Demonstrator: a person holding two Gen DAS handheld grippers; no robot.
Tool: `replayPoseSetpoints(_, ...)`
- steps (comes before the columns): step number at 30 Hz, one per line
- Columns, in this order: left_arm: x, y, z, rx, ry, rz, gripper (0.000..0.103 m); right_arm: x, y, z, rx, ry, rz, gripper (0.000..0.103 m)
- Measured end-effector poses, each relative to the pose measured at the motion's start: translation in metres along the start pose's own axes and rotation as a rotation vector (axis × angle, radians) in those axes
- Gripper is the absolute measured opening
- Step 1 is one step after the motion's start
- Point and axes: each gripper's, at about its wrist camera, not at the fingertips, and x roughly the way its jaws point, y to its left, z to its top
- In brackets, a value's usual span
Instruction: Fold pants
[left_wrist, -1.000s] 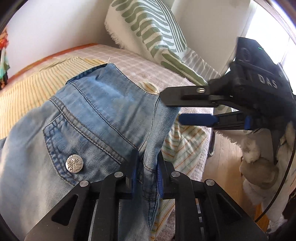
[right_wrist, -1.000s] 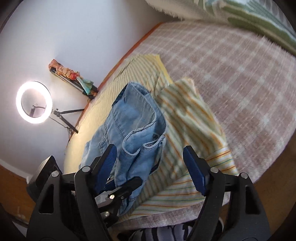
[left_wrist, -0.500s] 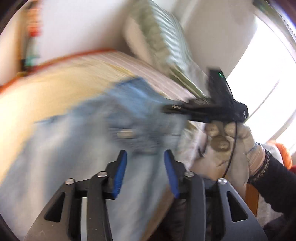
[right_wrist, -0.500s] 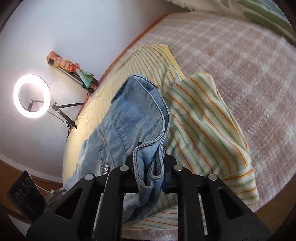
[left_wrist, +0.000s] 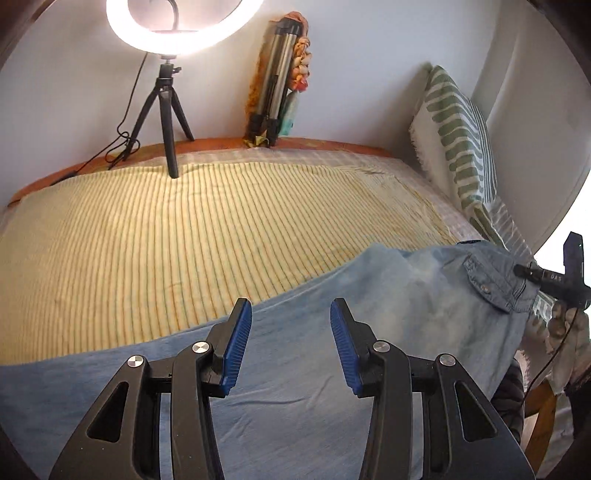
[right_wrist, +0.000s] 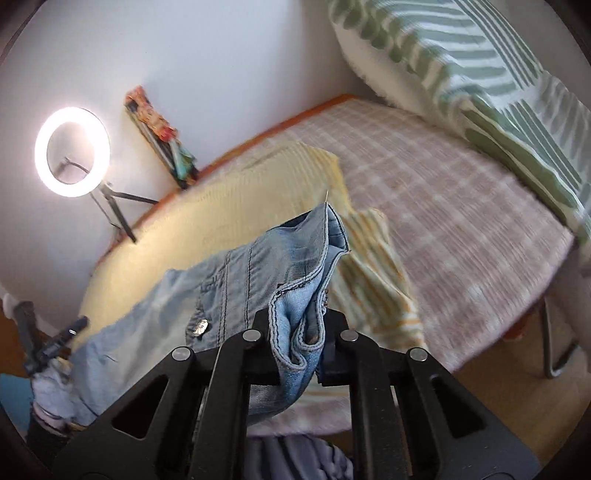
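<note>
The pants (right_wrist: 258, 280), pale blue denim, lie across the near edge of the bed (right_wrist: 461, 221), their waistband end lifted off it at the right. The right gripper (right_wrist: 299, 332) is clamped on a bunched fold of that waistband, several stitched layers pinched between its jaws. The left gripper (left_wrist: 290, 343) hangs over the flat leg cloth with its blue ribbed pads spread wide and nothing between them. Denim like this looks fairly heavy and limp: it will sag and swing from a single hold, yet its thick seams and hems are stiff enough to give a firm bite without slipping. A good second hold would be the opposite waistband corner or the leg hem, on a seam rather than on the loose single layer. A flap pocket with a metal stud (left_wrist: 484, 287) marks the seat side. Beneath the pants lies a yellow blanket (left_wrist: 203, 229) with thin green stripes, over a checked pinkish cover. A green-striped pillow (left_wrist: 458, 133) leans on the far right, and a ring light (left_wrist: 177, 29) on a tripod stands at the far left.
</note>
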Motion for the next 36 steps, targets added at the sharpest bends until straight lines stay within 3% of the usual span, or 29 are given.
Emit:
replayPoseSetpoints(7,-0.059,0.040,0.015,-0.094,-0.105,0.056,0.043,0.017,-0.008,-0.009,-0.023,0.087,-0.091,0.014)
replayPoseSetpoints(10,-0.092,0.069,0.012,-0.155,-0.142,0.096,0.046,0.002,0.000,-0.006,-0.071,0.055,-0.167,0.037)
replayPoseSetpoints(12,-0.109,0.083,0.007,-0.179,-0.160,0.132,0.046,-0.013,0.006,-0.001,-0.099,0.012,-0.196,0.043)
replayPoseSetpoints(16,-0.148,0.121,-0.011,-0.264,-0.197,0.219,0.048,-0.029,0.027,0.009,-0.144,-0.023,-0.156,0.043)
replayPoseSetpoints(21,-0.187,0.166,-0.049,-0.389,-0.216,0.323,0.051,-0.018,0.086,0.015,-0.272,-0.018,-0.075,0.044)
replayPoseSetpoints(26,-0.220,0.212,-0.097,-0.585,-0.217,0.361,0.059,0.005,0.157,0.012,-0.414,-0.008,0.026,0.060)
replayPoseSetpoints(31,-0.247,0.255,-0.156,-0.771,-0.214,0.418,0.060,0.035,0.228,-0.005,-0.557,0.025,0.112,0.064)
replayPoseSetpoints(36,-0.264,0.283,-0.206,-0.934,-0.234,0.429,0.060,0.059,0.282,-0.032,-0.663,0.077,0.190,0.064)
